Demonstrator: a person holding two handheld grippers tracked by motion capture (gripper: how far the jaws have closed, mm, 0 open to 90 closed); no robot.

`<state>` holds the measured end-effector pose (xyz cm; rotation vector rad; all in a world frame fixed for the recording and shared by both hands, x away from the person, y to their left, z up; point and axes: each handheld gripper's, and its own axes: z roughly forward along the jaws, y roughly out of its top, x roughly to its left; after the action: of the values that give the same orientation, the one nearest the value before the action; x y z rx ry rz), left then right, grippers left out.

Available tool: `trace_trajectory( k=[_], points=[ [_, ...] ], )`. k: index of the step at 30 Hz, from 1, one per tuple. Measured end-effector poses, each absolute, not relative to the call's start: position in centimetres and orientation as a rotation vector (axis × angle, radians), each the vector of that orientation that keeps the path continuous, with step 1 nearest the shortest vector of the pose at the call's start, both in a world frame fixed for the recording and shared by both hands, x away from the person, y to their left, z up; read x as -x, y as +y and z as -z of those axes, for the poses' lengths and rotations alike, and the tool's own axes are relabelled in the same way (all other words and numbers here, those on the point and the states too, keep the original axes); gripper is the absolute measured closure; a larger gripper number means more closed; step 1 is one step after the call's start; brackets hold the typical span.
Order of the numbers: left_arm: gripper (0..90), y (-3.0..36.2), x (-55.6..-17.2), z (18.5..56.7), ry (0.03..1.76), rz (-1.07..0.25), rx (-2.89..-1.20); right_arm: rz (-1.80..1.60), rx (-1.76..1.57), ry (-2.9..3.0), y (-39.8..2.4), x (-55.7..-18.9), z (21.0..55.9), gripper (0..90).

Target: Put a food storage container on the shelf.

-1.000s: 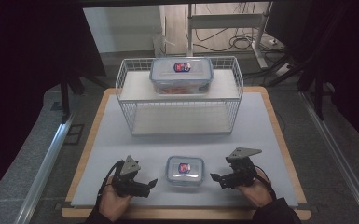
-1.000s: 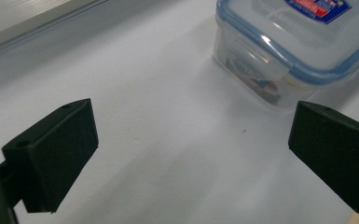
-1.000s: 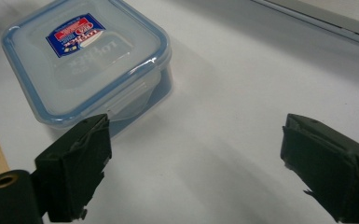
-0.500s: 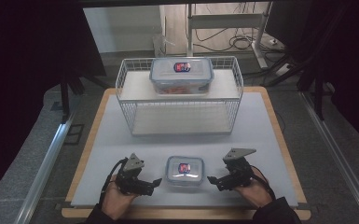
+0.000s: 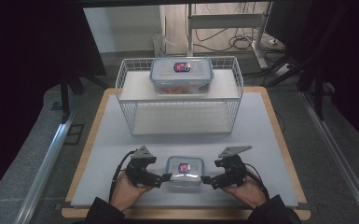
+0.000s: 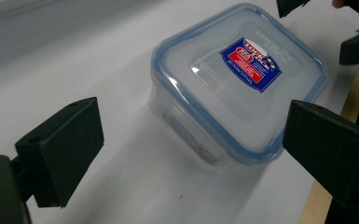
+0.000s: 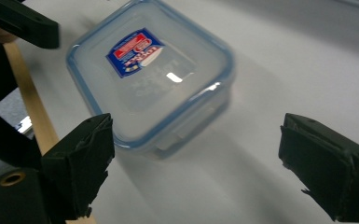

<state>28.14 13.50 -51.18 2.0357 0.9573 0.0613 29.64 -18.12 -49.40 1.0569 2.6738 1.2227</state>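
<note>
A small clear plastic box (image 5: 184,171) with a blue-rimmed lid and a red and blue label rests on the white table near the front edge. My left gripper (image 5: 164,178) is open at its left side, and the box (image 6: 237,86) lies just ahead of its spread jaws. On the right side my right gripper (image 5: 206,180) is open too, its jaws wide around the near end of the box (image 7: 151,74). A larger box of the same kind (image 5: 182,74) sits on top of the white wire rack (image 5: 179,116) at the back.
The white table top (image 5: 270,135) has a wooden border (image 5: 279,140). The wire rack's lower shelf is bare. Dark curtains stand at both sides, and metal rails (image 5: 46,163) run along the floor.
Both grippers have closed in on the small box from either side, the left moving right and the right moving left. The box has not moved.
</note>
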Motion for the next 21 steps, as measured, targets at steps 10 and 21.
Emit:
trace_trajectory(
  k=[10, 21],
  points=[
    [7.0, 11.9, -29.7, 52.8, 0.918, 0.187, -2.012, -1.31, -1.154, 2.769, -16.5, -31.1, 50.9, 12.6],
    [21.4, 12.4, -28.1, 51.8, 0.917, 0.158, -2.019, -1.332, -1.205, 2.769, -17.0, -30.6, 50.5, 36.1]
  ],
)
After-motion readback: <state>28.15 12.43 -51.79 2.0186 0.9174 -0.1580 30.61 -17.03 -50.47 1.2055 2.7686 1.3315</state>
